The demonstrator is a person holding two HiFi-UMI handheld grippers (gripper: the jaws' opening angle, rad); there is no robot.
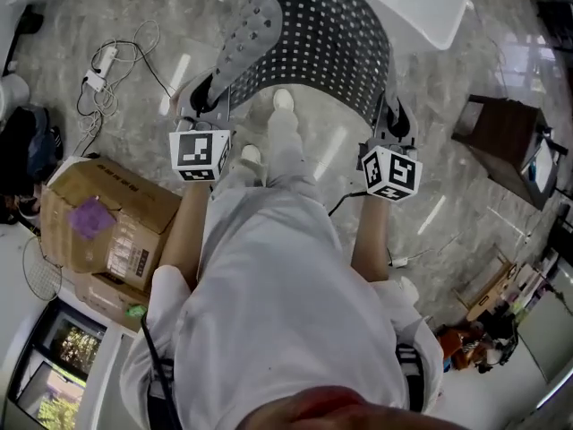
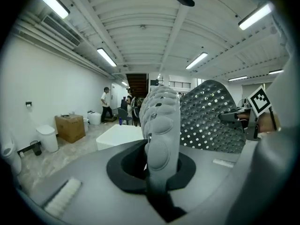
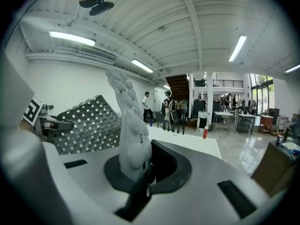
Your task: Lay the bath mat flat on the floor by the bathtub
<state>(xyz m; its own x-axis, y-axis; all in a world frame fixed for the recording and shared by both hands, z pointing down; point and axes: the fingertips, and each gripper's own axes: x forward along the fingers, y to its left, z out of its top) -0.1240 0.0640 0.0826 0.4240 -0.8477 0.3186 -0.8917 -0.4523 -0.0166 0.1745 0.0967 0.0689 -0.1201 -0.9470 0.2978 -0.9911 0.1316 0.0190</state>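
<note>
You've got the bath mat (image 1: 313, 43) held up between both claws, one side edge in each. It isn't flat on the floor (image 1: 134, 115): it arches up and away from you in front of your shoes (image 1: 283, 99). The dark side w/ rows of pale holes faces you across the middle, and a paler bumpy flap (image 1: 243, 27) folds over on the left.

Left claw (image 1: 204, 94): pressed together on the mat's left edge. In the left gripper view the bumpy grey edge (image 2: 160, 125) stands straight up out of the black pads (image 2: 123, 165), w/ the perforated sheet spreading off to the right toward the other claw's marker cube (image 2: 259, 100).

Right claw (image 1: 392, 116): also pinching the mat, on its right edge. In the right gripper view the pale edge (image 3: 131, 139) rises between the pads, and the holed sheet (image 3: 84, 123) runs off to the left.

The white bathtub (image 1: 421, 3) sits just beyond the mat's far side at the top of the head view. Can't tell if the mat's far edge touches the tub or the floor.

Other stuff nearby: a cardboard box (image 1: 107, 218) to your left, a tangle of cables (image 1: 112, 65) on the floor past it, and a dark brown stand (image 1: 500, 133) to your right.
</note>
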